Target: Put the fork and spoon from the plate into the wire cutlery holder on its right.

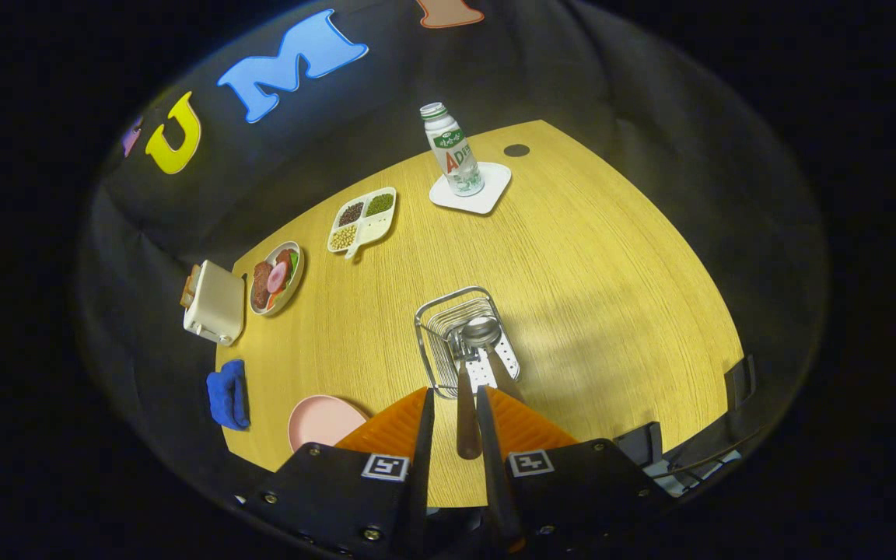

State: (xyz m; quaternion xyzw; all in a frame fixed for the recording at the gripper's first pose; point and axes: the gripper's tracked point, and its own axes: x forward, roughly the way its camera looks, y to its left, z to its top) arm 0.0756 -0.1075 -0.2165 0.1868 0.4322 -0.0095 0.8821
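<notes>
While the gripper (pixel 456 416) clamps both fingers on the wooden handle of the fork (pixel 467 404), its head hangs in the wire cutlery holder (pixel 448 311) just ahead, beside the spoon (pixel 483 333); light, rigid, likely slippery; grip mid-handle.

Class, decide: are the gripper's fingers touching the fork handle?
Touching. The gripper view shows both fingers pressed against the fork handle, no gap, over the wire holder.
</notes>
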